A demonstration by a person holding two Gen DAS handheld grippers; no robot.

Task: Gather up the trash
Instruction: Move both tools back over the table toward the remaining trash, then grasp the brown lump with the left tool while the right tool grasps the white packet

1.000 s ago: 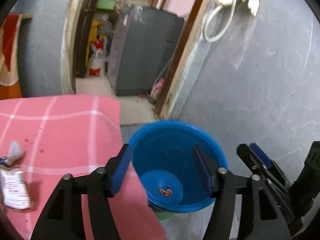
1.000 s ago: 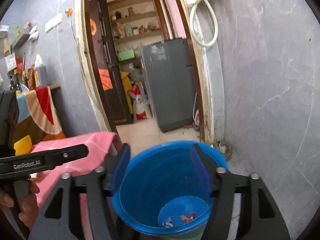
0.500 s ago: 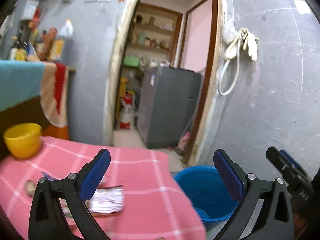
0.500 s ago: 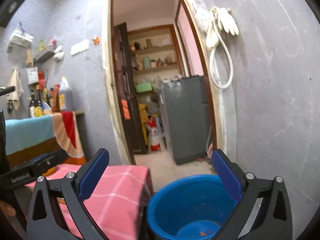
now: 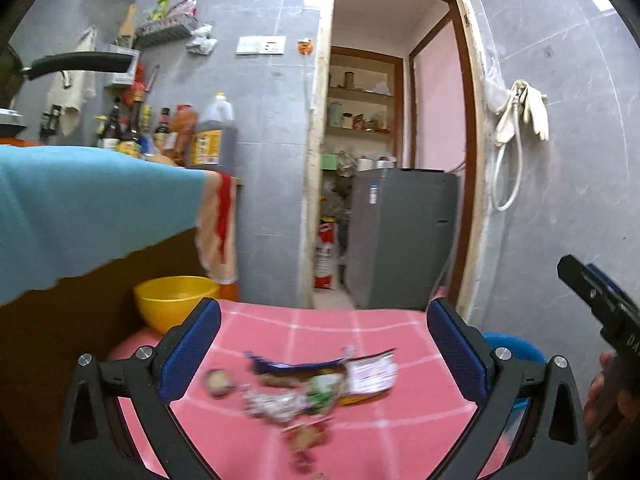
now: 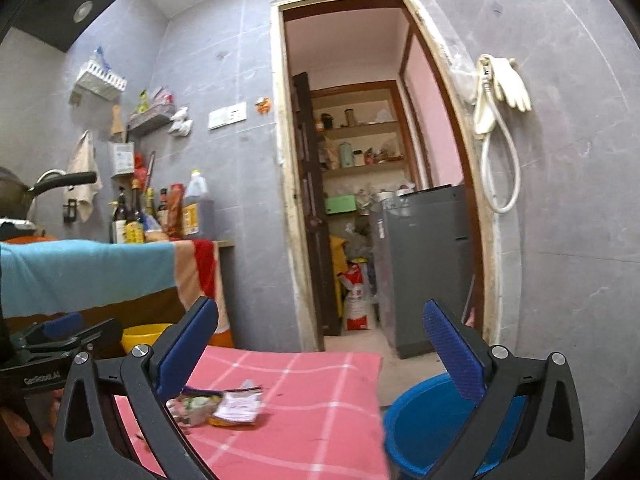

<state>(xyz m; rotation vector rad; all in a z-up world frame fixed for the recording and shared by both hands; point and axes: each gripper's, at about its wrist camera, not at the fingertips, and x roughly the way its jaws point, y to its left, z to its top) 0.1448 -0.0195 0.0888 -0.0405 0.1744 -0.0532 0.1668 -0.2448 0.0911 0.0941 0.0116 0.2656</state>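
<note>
Above the pink cloth (image 5: 360,332), both grippers' jaws wide and empty, wrappers (image 5: 320,384) mid-cloth, blue bucket (image 6: 424,424) just beyond its right edge.

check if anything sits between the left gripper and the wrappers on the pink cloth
Nothing visible does. The left gripper is open and the wrappers lie in plain sight on the pink cloth between its fingers, with only bare cloth around them. The yellow bowl is off to the left, the blue bucket off to the right.

Even indoor light, no glare; fisheye is bending edges; wrappers (image 5: 316,384) are smearing with motion blur.
</note>
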